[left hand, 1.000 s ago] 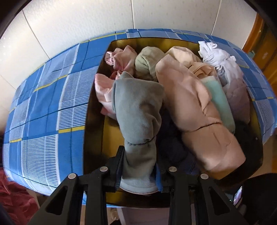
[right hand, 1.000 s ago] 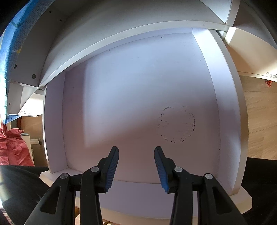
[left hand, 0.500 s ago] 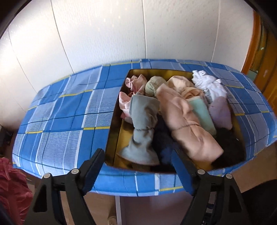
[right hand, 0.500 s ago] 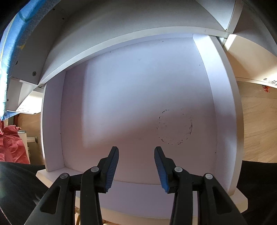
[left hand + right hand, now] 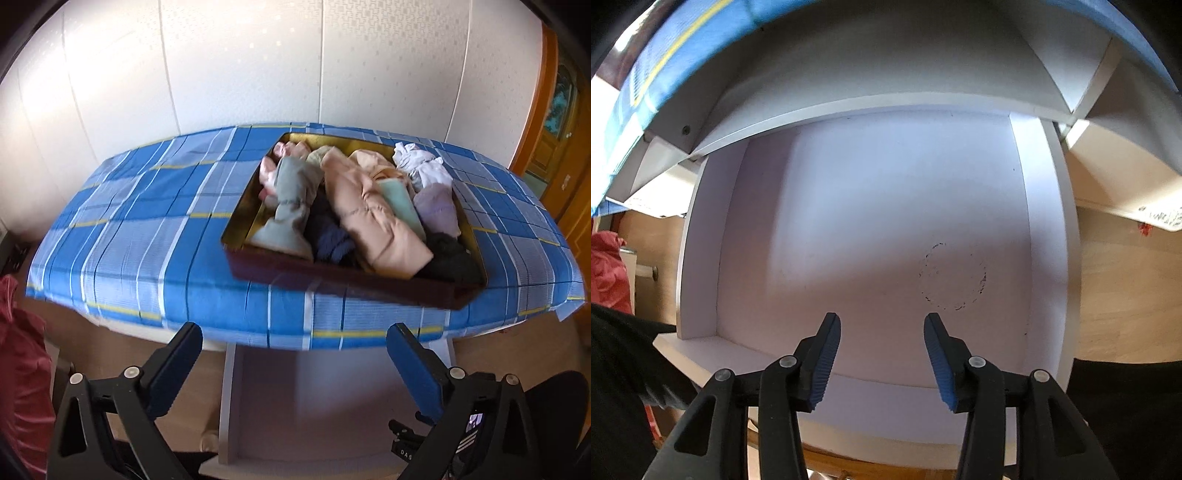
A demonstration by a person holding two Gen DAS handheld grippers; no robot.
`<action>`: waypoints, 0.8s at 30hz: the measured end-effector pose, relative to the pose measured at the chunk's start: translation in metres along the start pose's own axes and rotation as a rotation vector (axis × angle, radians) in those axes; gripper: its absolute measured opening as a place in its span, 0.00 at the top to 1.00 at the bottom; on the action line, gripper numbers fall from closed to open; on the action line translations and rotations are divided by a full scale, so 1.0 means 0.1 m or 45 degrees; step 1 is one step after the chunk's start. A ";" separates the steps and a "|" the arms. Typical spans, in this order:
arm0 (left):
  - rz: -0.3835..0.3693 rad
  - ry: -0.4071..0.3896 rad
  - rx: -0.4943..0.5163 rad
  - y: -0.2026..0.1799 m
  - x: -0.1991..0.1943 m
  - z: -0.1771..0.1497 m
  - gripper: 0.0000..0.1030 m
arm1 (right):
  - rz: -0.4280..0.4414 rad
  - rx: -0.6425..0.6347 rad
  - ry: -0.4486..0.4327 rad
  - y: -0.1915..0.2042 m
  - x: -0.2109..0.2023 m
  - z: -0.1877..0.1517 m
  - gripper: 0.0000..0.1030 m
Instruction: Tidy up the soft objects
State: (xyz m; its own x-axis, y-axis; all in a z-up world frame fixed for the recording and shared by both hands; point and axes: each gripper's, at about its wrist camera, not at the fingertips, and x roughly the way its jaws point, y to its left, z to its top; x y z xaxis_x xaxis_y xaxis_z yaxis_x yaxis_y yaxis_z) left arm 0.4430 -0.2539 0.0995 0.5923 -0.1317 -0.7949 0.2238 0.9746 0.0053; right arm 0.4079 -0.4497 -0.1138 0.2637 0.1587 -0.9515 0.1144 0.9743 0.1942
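Left gripper: its jaws are opening and are standing wide, with nothing between the blue pads. It is hanging ahead of the near edge of the table, angled downward, touching nothing.

Beyond and left of this gripper, a crumpled red cloth is lying at floor level. Directly ahead, a blue checked tablecloth with white and yellow lines is covering the table. Ahead and to the right, a shallow rectangular tray with a gold inner lining and dark outer wall is sitting on the cloth. It is holding the soft items, packed against one another. Reading left to right: a pink bundle at the far left corner, a rolled grey-green sock, a dark blue fluffy piece, a long peach-coloured rolled garment, a mint-green folded piece, a white crumpled cloth at the far right, a pale lilac bundle and a black piece at the near right corner. Below this gripper, an open white drawer is projecting from under the table.

Right gripper: its jaws are opening from a narrow gap, with nothing between them. It is pointing steeply down over the white drawer floor, clear of it. A faint dark ring mark is showing on that floor, ahead and right of the fingertips.
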 end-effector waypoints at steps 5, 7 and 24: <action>0.035 0.010 -0.046 0.06 -0.06 -0.27 0.02 | -0.011 -0.027 -0.027 0.04 -0.10 -0.05 0.43; 0.063 0.009 -0.053 0.07 -0.09 -0.39 0.02 | 0.004 -0.032 -0.054 0.07 -0.21 -0.07 0.34; 0.143 -0.116 -0.123 0.10 -0.80 -0.78 0.00 | -0.085 -0.163 -0.556 0.46 -2.14 -0.42 0.26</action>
State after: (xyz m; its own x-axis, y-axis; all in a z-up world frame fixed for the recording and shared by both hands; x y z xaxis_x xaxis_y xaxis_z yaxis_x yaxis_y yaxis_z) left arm 0.3379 -0.2192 0.1155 0.6781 -0.0323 -0.7342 0.0793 0.9964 0.0294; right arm 0.3168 -0.4324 0.0890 0.6418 0.0396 -0.7659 0.0328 0.9963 0.0790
